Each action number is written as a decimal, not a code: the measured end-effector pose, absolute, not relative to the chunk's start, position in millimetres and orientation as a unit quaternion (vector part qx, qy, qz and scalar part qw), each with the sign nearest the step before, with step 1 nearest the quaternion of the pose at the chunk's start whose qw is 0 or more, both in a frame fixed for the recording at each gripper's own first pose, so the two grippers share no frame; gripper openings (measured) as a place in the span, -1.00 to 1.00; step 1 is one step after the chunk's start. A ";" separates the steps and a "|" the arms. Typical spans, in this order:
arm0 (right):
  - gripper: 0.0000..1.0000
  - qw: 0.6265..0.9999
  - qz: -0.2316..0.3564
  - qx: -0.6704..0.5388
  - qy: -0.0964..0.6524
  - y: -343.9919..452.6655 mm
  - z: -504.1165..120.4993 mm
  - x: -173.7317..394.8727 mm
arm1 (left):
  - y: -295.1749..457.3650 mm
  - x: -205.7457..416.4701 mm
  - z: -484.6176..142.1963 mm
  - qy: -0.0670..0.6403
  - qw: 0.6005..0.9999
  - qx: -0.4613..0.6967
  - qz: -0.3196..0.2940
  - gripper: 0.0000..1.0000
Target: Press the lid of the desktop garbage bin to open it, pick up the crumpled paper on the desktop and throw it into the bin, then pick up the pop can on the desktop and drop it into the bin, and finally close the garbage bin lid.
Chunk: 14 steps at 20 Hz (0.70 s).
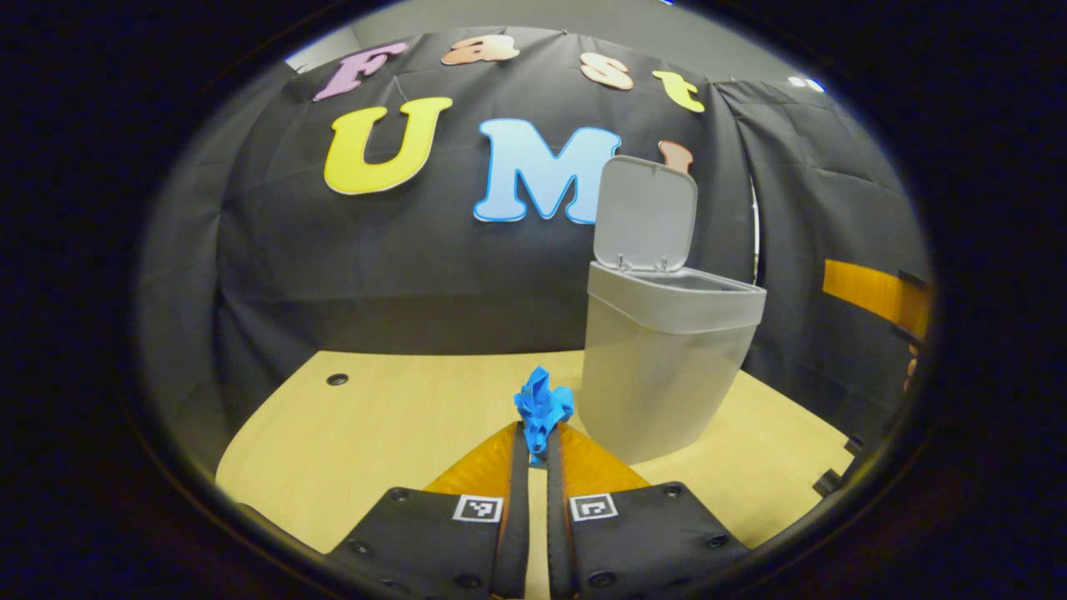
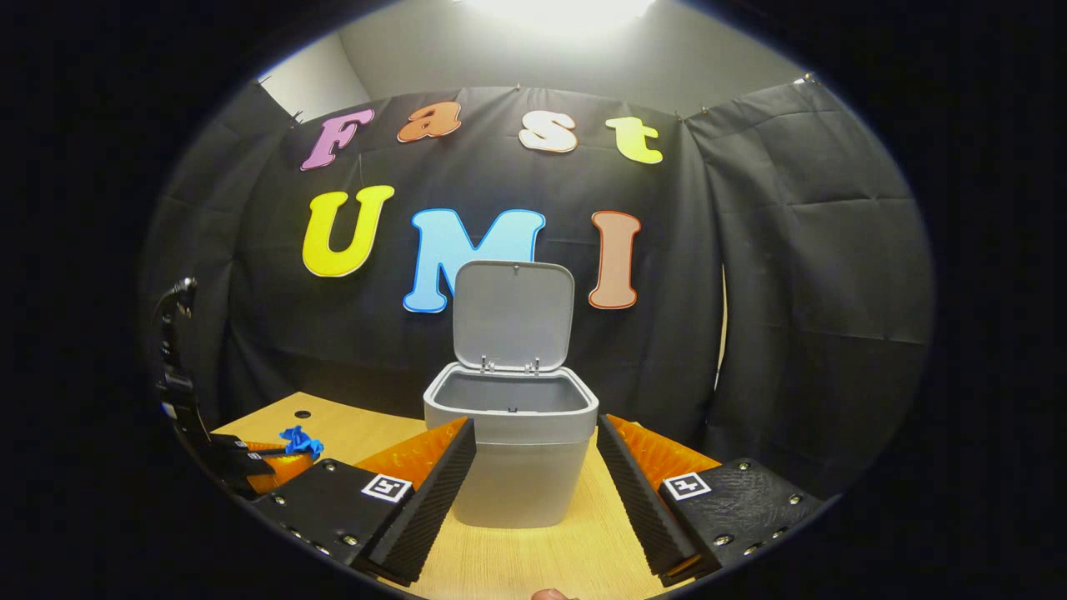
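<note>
My left gripper (image 1: pixel 538 446) has its two fingers drawn almost together, both pressing on the crumpled paper (image 1: pixel 542 408) — a blue wad that sticks up past the fingertips, held above the desktop (image 1: pixel 375 433). Just beyond it and to the right in the left gripper view stands the garbage bin (image 1: pixel 667 358), grey, sitting on the wood with its lid (image 1: pixel 646 214) swung up and standing nearly upright at the back edge. At the far right of that view I can make out part of the other gripper (image 1: pixel 875 296), well apart from the bin. My right gripper (image 2: pixel 533 475) is spread wide, nothing between its fingers; in the right gripper view the bin (image 2: pixel 513 450) sits straight ahead, framed between the two fingers but not touched by them as far as I can see, with its mouth open and the lid (image 2: pixel 513 312) raised — the inside I can see looks bare. Off to the left in that view I see the left gripper (image 2: pixel 250 454) with the blue paper (image 2: pixel 300 440) at its tip, low over the desktop (image 2: pixel 350 429), well to the side of the bin.
</note>
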State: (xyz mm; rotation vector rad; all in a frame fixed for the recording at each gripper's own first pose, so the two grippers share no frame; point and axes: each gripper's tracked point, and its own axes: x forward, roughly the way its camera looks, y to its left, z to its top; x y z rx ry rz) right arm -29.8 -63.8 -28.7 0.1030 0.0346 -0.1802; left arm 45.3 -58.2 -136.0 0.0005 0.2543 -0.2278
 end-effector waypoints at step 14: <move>0.88 0.992 -0.115 0.047 0.021 -87.0 -37.6 -38.7 | -138.0 80.5 -60.7 0.047 0.985 -0.026 -0.162 -0.70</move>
